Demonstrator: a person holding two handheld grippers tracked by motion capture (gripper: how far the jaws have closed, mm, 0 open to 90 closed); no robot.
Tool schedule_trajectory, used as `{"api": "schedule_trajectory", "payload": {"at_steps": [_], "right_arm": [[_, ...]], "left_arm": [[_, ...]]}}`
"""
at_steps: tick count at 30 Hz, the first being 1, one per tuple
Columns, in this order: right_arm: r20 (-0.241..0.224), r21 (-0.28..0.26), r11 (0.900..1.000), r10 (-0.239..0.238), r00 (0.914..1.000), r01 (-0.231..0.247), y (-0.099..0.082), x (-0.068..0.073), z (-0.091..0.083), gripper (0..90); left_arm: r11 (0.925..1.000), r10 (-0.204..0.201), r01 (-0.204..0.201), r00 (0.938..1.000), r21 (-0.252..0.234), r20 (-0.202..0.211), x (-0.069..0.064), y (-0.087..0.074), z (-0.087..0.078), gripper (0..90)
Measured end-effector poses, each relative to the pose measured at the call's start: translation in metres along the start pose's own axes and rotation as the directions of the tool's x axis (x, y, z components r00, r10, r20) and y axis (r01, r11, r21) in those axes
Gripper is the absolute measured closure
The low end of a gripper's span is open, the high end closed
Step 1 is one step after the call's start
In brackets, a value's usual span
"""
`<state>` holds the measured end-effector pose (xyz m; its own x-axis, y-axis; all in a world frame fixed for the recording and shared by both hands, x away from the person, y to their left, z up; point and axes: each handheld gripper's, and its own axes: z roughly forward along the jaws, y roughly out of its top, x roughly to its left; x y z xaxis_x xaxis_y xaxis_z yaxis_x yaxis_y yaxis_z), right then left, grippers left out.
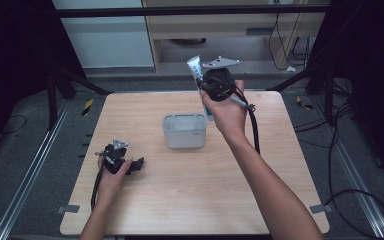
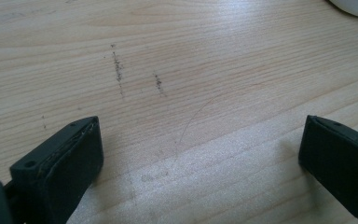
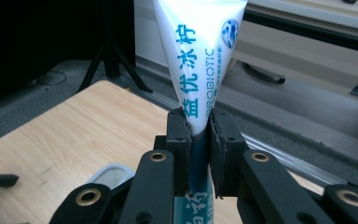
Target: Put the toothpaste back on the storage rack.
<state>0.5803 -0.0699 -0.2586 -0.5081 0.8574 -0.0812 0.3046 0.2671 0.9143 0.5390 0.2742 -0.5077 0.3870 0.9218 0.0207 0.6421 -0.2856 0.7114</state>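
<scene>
While the right tool holds the tube aloft, the scene reads near to far as follows.

Left tool: left tool point(image 1: 139, 164) lies low on the light wooden tabletop point(image 1: 190, 200) near the person's side, jaws spread wide with bare wood between them in the left gripper view point(image 2: 200, 149); it grips nothing.

Container: a pale grey, rounded-rectangular plastic tub point(image 1: 184, 131) stands upright near the middle of the tabletop, open at the top, apart from both tools.

Right tool: right tool point(image 3: 199, 140) is clenched on a white and blue soft plastic toothpaste tube point(image 3: 200, 56), pads pressing its body partway along; the flat crimped end points up and away, the lower end drops below the jaws.

Tube position: in the high view the tube point(image 1: 196, 67) hangs in the air above the far edge of the tabletop, beyond the tub and slightly to its right, touching nothing but the tool.

Step in hand: judged as carrying the tube, with the tub as the likely target.

Next move calls for: bringing the right tool back over the tub's opening, lowering the tube's bottom end inside the rim, then releasing; the tube is long, so it may lean on the wall.
</scene>
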Motion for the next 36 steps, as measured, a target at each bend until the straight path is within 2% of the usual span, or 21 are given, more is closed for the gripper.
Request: {"api": "schedule_trajectory", "payload": {"at_steps": [8,17,25,36], "right_arm": [[-0.011,-0.041,0.9992,0.002,0.9999,-0.002,0.01,0.006,0.017,79.5],[-0.006,-0.061,0.998,0.017,0.9998,-0.018,0.008,0.009,0.033,79.5],[0.003,-0.106,0.9941,0.025,0.9997,-0.025,0.008,0.009,0.035,79.5],[0.002,-0.133,0.9904,0.04,0.9992,-0.039,0.008,0.023,0.037,79.5]], "left_arm": [[0.9999,-0.009,0.009,0.9999,-0.004,-0.011,-0.002,-0.001,0.0,0.0],[0.9999,-0.01,0.01,0.9999,-0.004,-0.009,-0.001,0.0,0.0,0.0],[0.9999,-0.01,0.01,0.9999,-0.005,-0.01,-0.002,-0.001,0.0,0.0],[0.9999,-0.013,0.013,0.9998,-0.003,-0.016,-0.002,-0.001,-0.001,0.0]]}}
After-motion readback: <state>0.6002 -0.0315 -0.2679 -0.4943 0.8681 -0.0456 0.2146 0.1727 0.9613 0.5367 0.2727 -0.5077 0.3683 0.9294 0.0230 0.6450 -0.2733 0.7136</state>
